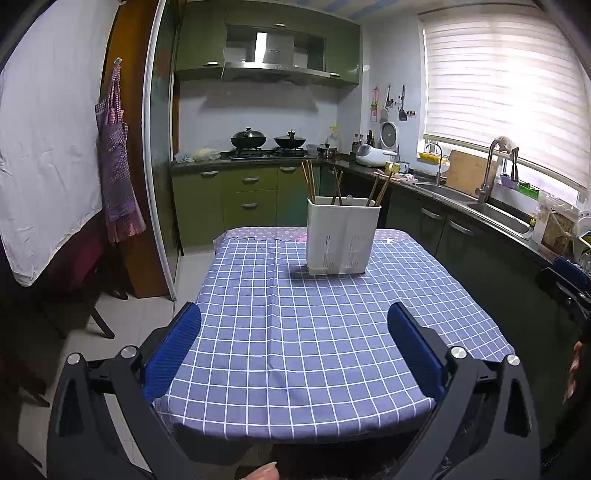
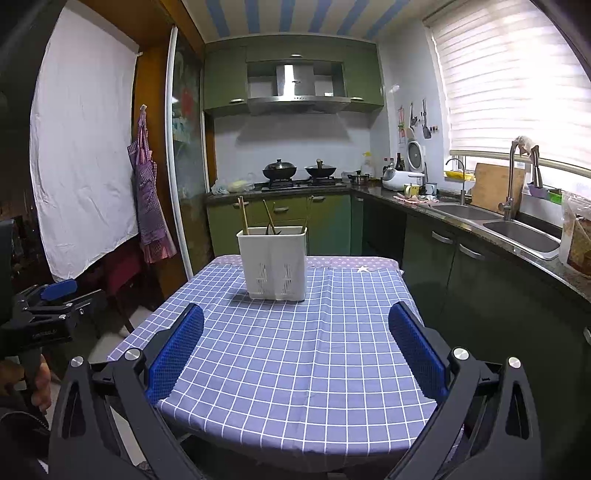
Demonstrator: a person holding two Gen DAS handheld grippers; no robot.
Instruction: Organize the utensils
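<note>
On the checked tablecloth [image 1: 295,332] the holder [image 1: 341,236] stands alone; both grippers [image 1: 293,354] [image 2: 295,354] gape wide, empty; a careless nudge could tip it.

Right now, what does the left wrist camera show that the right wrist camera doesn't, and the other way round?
Only the left wrist view shows a fingertip at its bottom edge and a white utensil in the holder. Only the right wrist view shows the striped ceiling and the left gripper seen from the side. Both show the white utensil holder with chopsticks on the checked tablecloth, and open jaws holding nothing.
</note>
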